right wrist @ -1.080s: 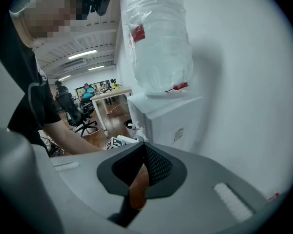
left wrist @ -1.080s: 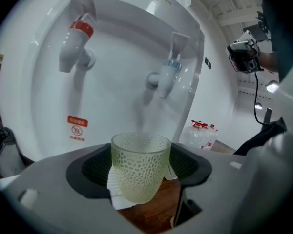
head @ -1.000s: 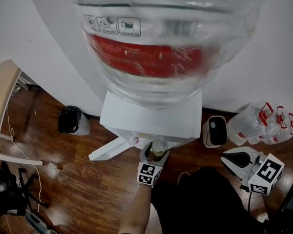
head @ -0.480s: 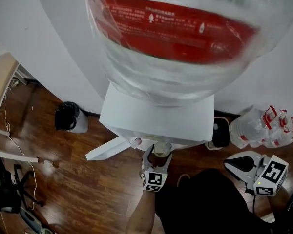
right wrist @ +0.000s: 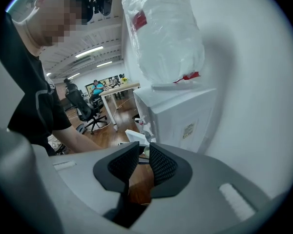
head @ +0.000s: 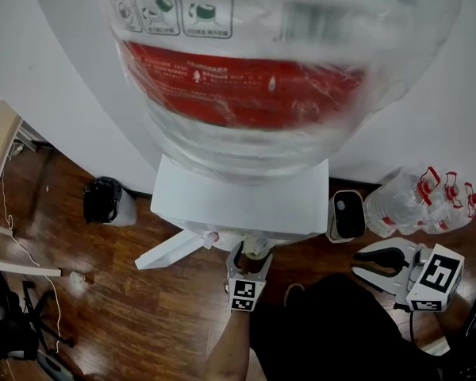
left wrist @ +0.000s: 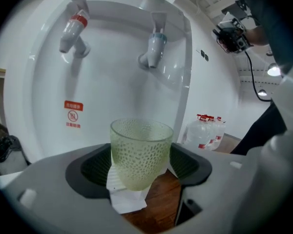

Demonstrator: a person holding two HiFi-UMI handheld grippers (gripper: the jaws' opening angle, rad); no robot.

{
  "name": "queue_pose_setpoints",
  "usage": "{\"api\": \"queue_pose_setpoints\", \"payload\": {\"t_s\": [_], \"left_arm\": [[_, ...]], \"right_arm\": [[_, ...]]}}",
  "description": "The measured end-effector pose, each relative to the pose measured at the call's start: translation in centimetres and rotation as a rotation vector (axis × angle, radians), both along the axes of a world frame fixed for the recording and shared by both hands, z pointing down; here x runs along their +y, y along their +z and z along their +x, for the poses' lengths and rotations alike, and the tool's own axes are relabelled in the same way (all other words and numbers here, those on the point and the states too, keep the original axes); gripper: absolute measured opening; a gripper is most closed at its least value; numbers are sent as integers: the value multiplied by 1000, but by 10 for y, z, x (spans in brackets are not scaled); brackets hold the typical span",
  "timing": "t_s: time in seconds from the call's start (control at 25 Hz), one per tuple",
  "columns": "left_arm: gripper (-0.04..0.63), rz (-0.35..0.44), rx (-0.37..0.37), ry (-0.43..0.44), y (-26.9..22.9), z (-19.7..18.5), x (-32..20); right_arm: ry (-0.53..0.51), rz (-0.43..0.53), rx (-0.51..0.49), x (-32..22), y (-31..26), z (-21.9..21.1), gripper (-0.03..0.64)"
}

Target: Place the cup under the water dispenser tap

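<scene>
A pale green dimpled glass cup (left wrist: 139,147) stands upright between the dark pads of my left gripper (left wrist: 140,165), which is shut on it. Straight ahead is the white water dispenser (left wrist: 107,96), with its red tap (left wrist: 73,29) up on the left and its blue tap (left wrist: 154,47) above the cup and slightly right. From the head view the cup (head: 256,247) and left gripper (head: 249,262) sit against the dispenser's (head: 238,201) front, under the big water bottle (head: 246,78). My right gripper (head: 373,260) hangs off to the right, jaws a narrow gap apart and empty.
Several red-capped water jugs (head: 420,205) and a small white-and-black appliance (head: 347,214) stand right of the dispenser. A black bin (head: 103,201) and a wooden table edge (head: 0,157) lie left. A white panel (head: 168,248) juts out at the dispenser's foot over the wood floor.
The left gripper has sunk a little with the cup, still at the dispenser's front. The head view has shifted. The right gripper has hardly moved.
</scene>
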State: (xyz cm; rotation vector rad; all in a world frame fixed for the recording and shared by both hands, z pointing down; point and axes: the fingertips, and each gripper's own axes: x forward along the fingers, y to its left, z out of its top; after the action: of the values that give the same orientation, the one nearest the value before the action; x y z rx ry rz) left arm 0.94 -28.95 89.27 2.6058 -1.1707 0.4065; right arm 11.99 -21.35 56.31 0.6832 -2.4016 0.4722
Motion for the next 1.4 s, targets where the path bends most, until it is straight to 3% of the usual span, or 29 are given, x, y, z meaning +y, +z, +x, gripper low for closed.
{"api": "queue_pose_setpoints", "payload": {"t_s": [0.2, 0.36, 0.48, 0.6, 0.72, 0.84, 1.04, 1.12, 1.4], "left_arm": [[378, -62, -48, -17, 4, -2, 4], [379, -100, -94, -95, -19, -29, 24], [345, -59, -75, -172, -77, -49, 48], [262, -12, -4, -170, -146, -46, 73], [239, 22, 54, -164, -215, -37, 85], [174, 117, 94, -149, -302, -31, 94], [83, 262, 185, -206, -451, -46, 106], [6, 292, 195, -209, -488, -50, 114], [6, 394, 194, -179, -563, -59, 145]], "right_arm": [[5, -6, -17, 2, -18, -1, 82], [-22, 8, -38, 4, -44, -8, 94], [-18, 22, -80, 2, -70, -11, 94], [-10, 41, -128, 2, -100, -17, 93], [-1, 63, -175, 3, -132, -22, 92], [13, 69, -200, 9, -160, -22, 92], [30, 110, -244, 26, -201, -21, 72], [60, 121, -272, 31, -210, -20, 71], [93, 151, -320, 58, -225, -21, 62]]}}
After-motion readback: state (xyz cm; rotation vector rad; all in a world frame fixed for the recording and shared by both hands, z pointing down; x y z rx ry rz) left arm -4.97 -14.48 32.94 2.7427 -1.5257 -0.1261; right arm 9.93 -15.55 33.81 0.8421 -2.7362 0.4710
